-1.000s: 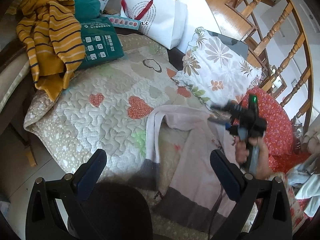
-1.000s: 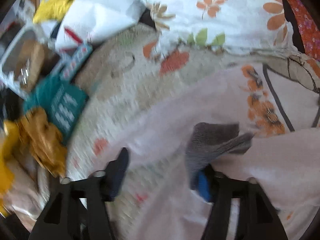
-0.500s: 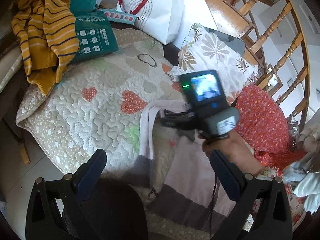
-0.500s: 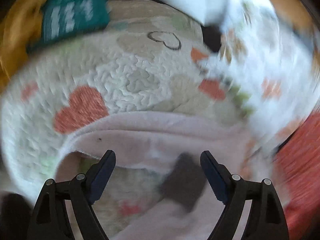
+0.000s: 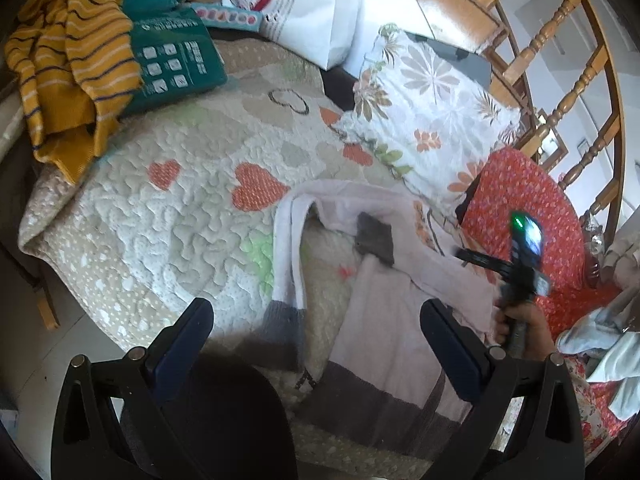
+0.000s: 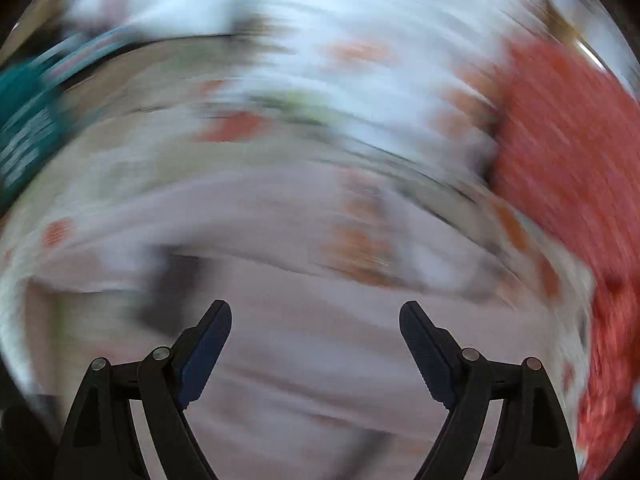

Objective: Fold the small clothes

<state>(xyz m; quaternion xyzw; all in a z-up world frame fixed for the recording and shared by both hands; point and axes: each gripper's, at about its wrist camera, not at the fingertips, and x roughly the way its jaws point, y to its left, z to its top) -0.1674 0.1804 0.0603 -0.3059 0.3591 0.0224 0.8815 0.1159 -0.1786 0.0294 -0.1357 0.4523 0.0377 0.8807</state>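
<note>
Grippers left [image 5: 316,320] and right [image 6: 316,320] gape wide, empty, above pink garment [image 5: 384,332].

A pale pink garment with grey cuffs [image 5: 384,320] lies on the heart-patterned quilt [image 5: 180,216]. At eleven o'clock, a mustard striped top [image 5: 76,64] overlaps a teal packet [image 5: 176,60]. At one o'clock sits a floral pillow [image 5: 428,108], a red patterned cushion [image 5: 528,200] beside it.

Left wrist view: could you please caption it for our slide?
Open left claw hovers over a pink top on a heart quilt; right claw alongside.
</note>
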